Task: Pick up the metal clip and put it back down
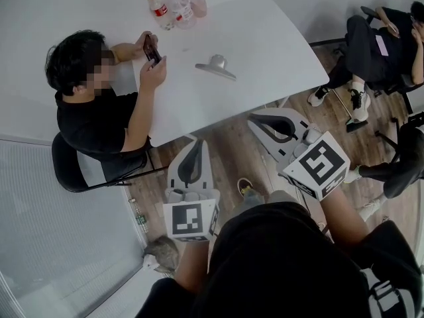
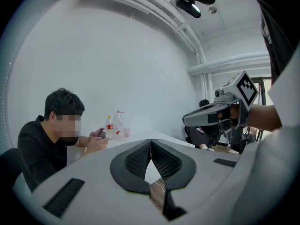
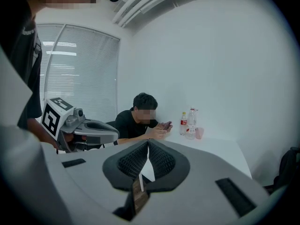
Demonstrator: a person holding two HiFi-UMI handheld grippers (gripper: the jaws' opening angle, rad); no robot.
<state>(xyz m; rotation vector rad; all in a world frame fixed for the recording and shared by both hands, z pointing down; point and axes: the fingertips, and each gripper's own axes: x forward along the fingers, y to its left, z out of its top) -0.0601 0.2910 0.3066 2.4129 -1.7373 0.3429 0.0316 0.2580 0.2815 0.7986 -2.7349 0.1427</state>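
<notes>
We hold two grey handheld grippers out in front of us, each carrying a cube with black-and-white square markers at its rear. The left gripper (image 1: 197,144) and the right gripper (image 1: 254,120) both hang over the wooden floor (image 1: 232,154), just short of the near edge of a white table (image 1: 278,45), and touch nothing. In the left gripper view, its dark ribbed pads meet at the tips with nothing between them. In the right gripper view, its pads are likewise pressed together and empty. The metal clip (image 1: 215,65) lies flat on the table near its middle, well apart from both grippers and beyond them. At the far end of the table stand a small bottle with a red label (image 1: 159,9), a clear bottle (image 1: 179,5) beside it and a pink cup (image 1: 198,6), grouped close together. A person in a black shirt (image 1: 99,121) sits on a black chair (image 1: 69,167) at the table's left side, holding a phone (image 1: 152,49) in both hands above the tabletop, to the left of the clip. A second person in dark clothes (image 1: 371,42) sits away from the table at the upper right.
</notes>
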